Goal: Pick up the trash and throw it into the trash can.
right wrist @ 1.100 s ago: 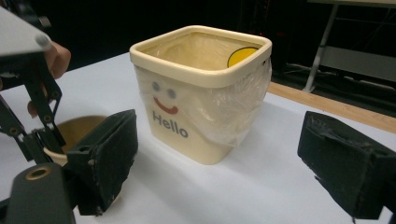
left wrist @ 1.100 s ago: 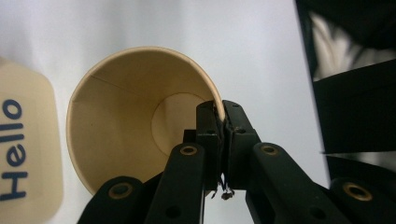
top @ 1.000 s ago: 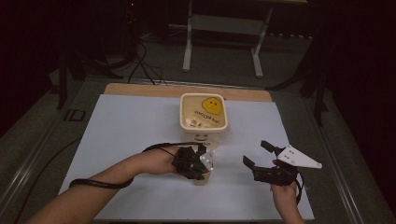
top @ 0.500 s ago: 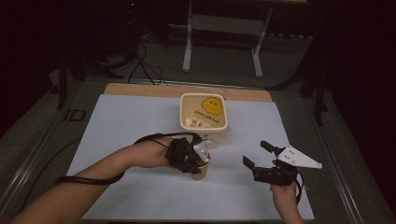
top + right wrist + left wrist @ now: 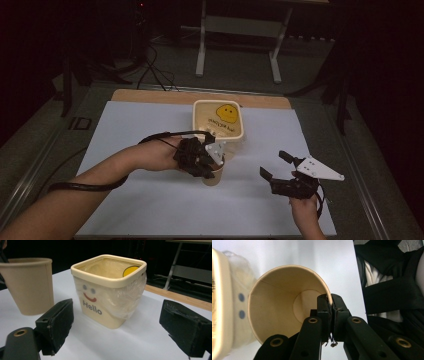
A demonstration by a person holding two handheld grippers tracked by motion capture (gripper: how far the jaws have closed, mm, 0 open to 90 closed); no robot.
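A white sheet [image 5: 150,200] covers the table in a dark room; all positions below are given relative to the cream bin [image 5: 218,119], a square, plastic-lined container printed with a smiling face and "Hello". A tan paper cup [image 5: 214,173] stands upright just beside the bin, on its near side. The left gripper [image 5: 331,312] is clenched on the cup's rim, one jaw inside the wall and one outside. The right gripper [image 5: 278,165] rests well apart from the bin, nearer the person and to its right, jaws spread wide and holding nothing, pointing toward the bin and cup.
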